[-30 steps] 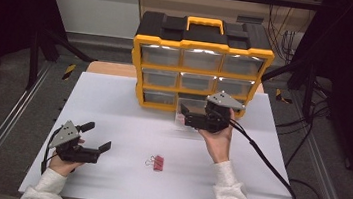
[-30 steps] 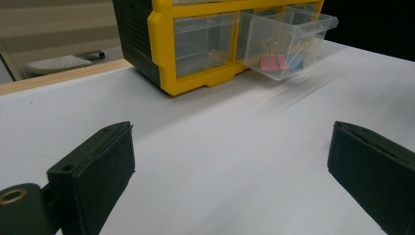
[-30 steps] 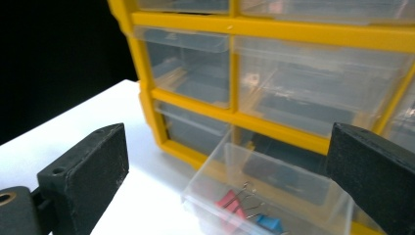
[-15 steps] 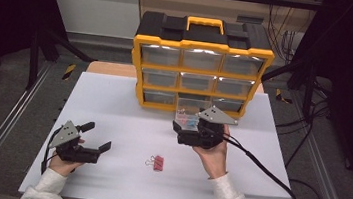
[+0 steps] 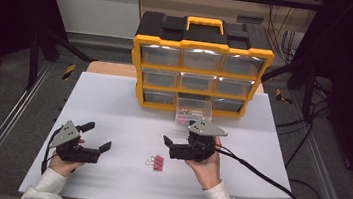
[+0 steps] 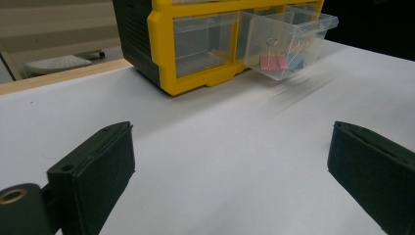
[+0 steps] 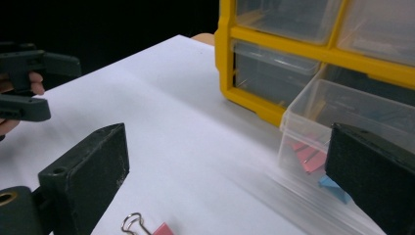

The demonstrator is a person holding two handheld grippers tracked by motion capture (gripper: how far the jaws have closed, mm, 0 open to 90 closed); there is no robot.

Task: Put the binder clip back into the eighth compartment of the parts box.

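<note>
We hold the right gripper [image 5: 171,146] low over the white table [image 5: 113,107], its jaws spread and holding nothing, with the pink binder clip [image 5: 156,162] lying on the table just in front of and below them, near but apart. Behind it the clear drawer [image 5: 193,112] stands pulled out of the bottom row of the yellow organizer [image 5: 203,47], with what look like more clips inside, and our left gripper [image 5: 97,138] rests well apart at the left, jaws also spread and empty
</note>
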